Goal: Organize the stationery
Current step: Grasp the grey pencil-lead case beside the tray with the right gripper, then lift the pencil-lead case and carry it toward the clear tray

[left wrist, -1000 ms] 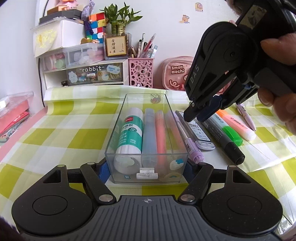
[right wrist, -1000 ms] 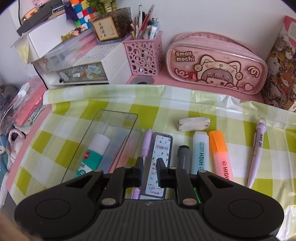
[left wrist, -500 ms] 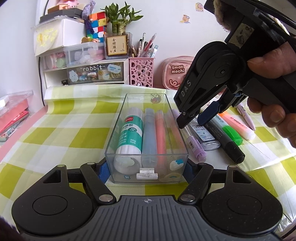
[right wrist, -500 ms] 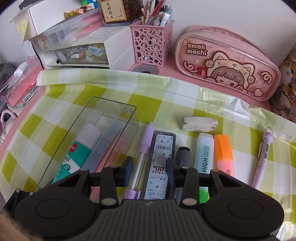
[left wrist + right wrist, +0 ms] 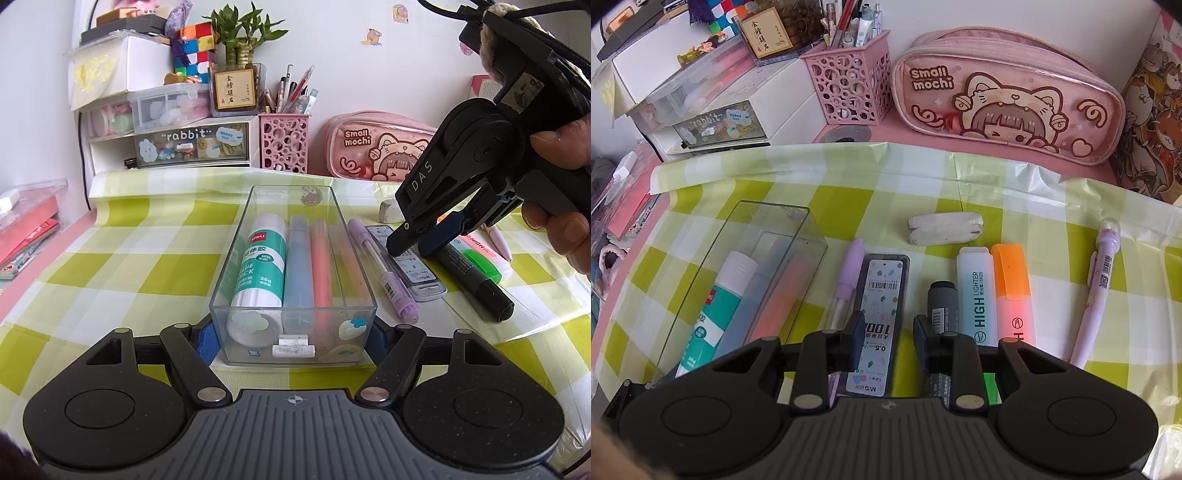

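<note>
My left gripper (image 5: 293, 339) is shut on the near end of a clear plastic box (image 5: 236, 258), a pad on each side wall. In the box lie a glue stick (image 5: 262, 266), a blue pen and an orange pen. My right gripper (image 5: 888, 332) points down over a grey lead refill case (image 5: 882, 295) to the right of the box (image 5: 768, 221). Its jaws are closing with the case between them, and the right pad still stands clear of it. In the left wrist view the right gripper (image 5: 412, 251) hovers just above that case (image 5: 417, 273).
On the checked cloth lie a purple pen (image 5: 849, 273), a black marker (image 5: 943, 299), a blue highlighter (image 5: 975, 291), an orange highlighter (image 5: 1012, 288), an eraser (image 5: 943, 229) and a lilac pen (image 5: 1097, 291). Behind stand a pink pencil case (image 5: 1004, 96), a pink pen holder (image 5: 849, 85) and drawers (image 5: 170, 147).
The right gripper came down toward the cloth and its jaws spread from nearly shut to either side of the lead refill case. The left gripper and the box stayed put.
</note>
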`<act>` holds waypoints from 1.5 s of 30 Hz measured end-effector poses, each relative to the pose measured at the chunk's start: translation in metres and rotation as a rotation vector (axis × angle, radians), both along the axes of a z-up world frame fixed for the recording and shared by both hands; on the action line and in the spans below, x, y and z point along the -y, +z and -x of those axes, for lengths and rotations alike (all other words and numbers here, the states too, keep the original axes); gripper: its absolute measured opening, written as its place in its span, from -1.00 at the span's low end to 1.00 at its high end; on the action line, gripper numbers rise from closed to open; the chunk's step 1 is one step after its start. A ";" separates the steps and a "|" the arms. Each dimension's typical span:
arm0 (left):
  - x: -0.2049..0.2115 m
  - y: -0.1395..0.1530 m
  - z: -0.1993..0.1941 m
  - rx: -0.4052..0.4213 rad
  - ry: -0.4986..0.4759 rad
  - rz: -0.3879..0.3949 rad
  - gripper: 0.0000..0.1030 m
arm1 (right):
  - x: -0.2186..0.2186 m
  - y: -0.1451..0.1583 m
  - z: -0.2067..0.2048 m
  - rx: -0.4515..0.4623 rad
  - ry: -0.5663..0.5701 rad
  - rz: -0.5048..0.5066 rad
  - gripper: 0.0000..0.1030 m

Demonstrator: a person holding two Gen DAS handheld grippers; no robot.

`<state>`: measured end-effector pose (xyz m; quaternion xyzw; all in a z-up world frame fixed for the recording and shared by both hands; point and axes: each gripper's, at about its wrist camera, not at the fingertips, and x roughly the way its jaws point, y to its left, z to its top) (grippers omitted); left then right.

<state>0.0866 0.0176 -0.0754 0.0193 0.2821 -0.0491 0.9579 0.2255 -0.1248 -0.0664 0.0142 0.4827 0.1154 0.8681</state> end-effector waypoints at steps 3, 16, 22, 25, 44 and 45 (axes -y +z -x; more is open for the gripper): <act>0.000 0.000 0.000 0.000 -0.002 0.001 0.41 | -0.003 -0.001 0.002 0.021 0.007 -0.016 -0.60; -0.007 0.001 -0.002 -0.001 0.028 -0.003 0.41 | -0.022 0.004 0.017 0.134 -0.037 0.084 -1.00; -0.009 0.001 -0.002 -0.001 0.020 -0.002 0.41 | -0.018 0.004 0.012 0.104 -0.010 0.040 -1.00; -0.009 0.001 -0.001 -0.001 0.020 -0.003 0.41 | -0.015 0.000 0.016 0.086 0.002 0.027 -0.76; -0.009 0.000 -0.002 0.003 0.024 -0.008 0.41 | -0.015 0.020 0.033 0.155 0.008 -0.099 -0.59; -0.009 0.000 -0.002 0.003 0.024 -0.008 0.41 | -0.015 0.022 0.034 0.153 0.001 -0.119 -0.93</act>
